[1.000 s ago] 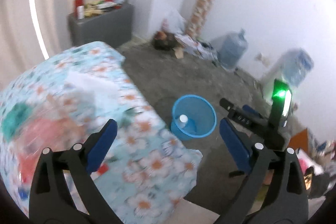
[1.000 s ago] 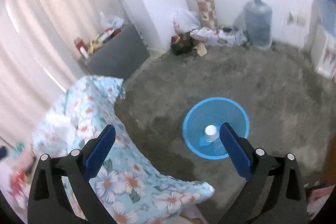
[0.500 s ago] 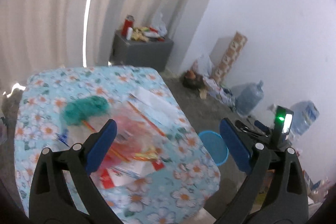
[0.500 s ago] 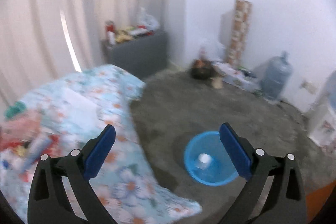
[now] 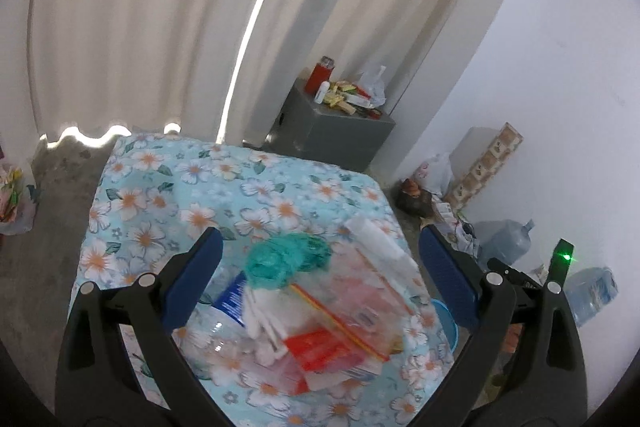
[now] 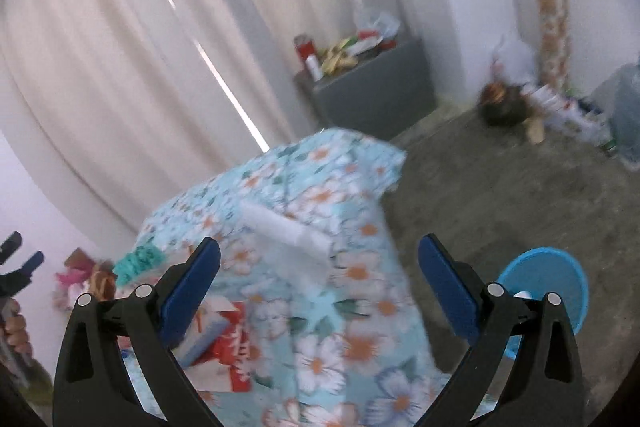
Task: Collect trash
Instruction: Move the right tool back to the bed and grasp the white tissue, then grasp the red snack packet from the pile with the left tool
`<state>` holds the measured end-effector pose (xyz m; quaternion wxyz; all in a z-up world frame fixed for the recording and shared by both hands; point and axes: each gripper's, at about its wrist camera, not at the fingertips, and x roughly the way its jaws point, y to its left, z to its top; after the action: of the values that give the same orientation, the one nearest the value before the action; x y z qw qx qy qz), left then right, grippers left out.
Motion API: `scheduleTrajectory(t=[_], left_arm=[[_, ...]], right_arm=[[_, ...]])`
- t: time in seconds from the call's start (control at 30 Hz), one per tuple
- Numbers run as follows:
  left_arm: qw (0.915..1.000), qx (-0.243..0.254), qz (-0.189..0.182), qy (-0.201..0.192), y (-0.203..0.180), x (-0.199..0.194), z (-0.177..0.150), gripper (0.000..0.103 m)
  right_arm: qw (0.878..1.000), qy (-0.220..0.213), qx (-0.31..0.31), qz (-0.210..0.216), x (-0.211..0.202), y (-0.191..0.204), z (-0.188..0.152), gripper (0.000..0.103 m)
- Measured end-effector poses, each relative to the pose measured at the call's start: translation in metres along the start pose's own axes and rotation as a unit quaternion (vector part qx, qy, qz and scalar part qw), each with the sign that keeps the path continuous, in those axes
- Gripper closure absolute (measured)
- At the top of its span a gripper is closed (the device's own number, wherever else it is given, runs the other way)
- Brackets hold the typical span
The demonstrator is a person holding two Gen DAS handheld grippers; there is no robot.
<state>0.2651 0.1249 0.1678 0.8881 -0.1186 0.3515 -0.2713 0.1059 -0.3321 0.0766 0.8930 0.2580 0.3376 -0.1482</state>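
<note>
both jaws wide & empty, trash pile [image 5: 320, 311] on floral table [image 5: 192, 187], labels too blurred to read

Cream curtains [image 5: 160, 27] cover the back wall, and a thin line of daylight [image 5: 260, 23] comes through the gap between them. A grey cabinet [image 5: 332, 131] stands in the corner beside a white wall [image 5: 560, 67]. The floor [image 6: 500, 195] is rough grey concrete. A flowered blue cloth [image 5: 168, 195] covers the bench. Two water jugs [image 5: 504, 239], probably empty, stand by the wall.
</note>
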Motion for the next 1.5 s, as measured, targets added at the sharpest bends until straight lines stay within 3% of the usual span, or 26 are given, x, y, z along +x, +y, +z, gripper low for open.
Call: scheduleTrajectory(t=[0.13, 0.33, 0.47, 0.73, 0.83, 0.87, 0.93, 1.1, 1.2, 1.33, 1.5], left_arm=[[0.9999, 0.002, -0.008, 0.011, 0.013, 0.017, 0.001, 0.009], [0.9993, 0.010, -0.025, 0.024, 0.023, 0.037, -0.007, 0.009], [0.9980, 0.046, -0.037, 0.020, 0.013, 0.040, -0.023, 0.009], [0.9953, 0.078, -0.052, 0.025, -0.003, 0.042, -0.055, 0.009], [0.9935, 0.088, -0.068, 0.025, -0.012, 0.038, -0.064, 0.009], [0.9929, 0.093, -0.071, 0.024, -0.015, 0.037, -0.067, 0.009], [0.9911, 0.108, -0.075, 0.022, -0.024, 0.035, -0.071, 0.009], [0.9860, 0.146, -0.077, 0.025, -0.048, 0.038, -0.090, 0.012], [0.9841, 0.160, -0.067, 0.037, -0.057, 0.044, -0.103, 0.027], [0.9849, 0.138, -0.079, 0.069, -0.057, 0.052, -0.120, 0.044], [0.9875, 0.079, -0.102, 0.091, -0.044, 0.054, -0.138, 0.054]], right_arm=[[0.999, 0.041, 0.012, 0.027, 0.034, 0.001, 0.001, 0.007], [0.994, 0.098, 0.037, 0.026, 0.083, -0.016, -0.003, 0.019], [0.991, 0.120, 0.046, 0.029, 0.106, -0.023, -0.004, 0.029], [0.988, 0.154, -0.009, 0.022, 0.165, -0.013, 0.000, 0.041], [0.982, 0.184, -0.032, -0.009, 0.183, -0.008, -0.006, 0.069], [0.981, 0.190, -0.032, -0.011, 0.184, -0.007, -0.009, 0.086], [0.981, 0.193, -0.021, -0.004, 0.182, -0.009, -0.013, 0.098], [0.984, 0.179, -0.003, 0.010, 0.156, -0.013, -0.026, 0.100], [0.985, 0.168, 0.011, 0.022, 0.133, -0.016, -0.032, 0.101], [0.987, 0.157, 0.031, 0.032, 0.100, -0.023, -0.046, 0.101], [0.984, 0.161, 0.060, 0.048, 0.074, -0.034, -0.068, 0.101]])
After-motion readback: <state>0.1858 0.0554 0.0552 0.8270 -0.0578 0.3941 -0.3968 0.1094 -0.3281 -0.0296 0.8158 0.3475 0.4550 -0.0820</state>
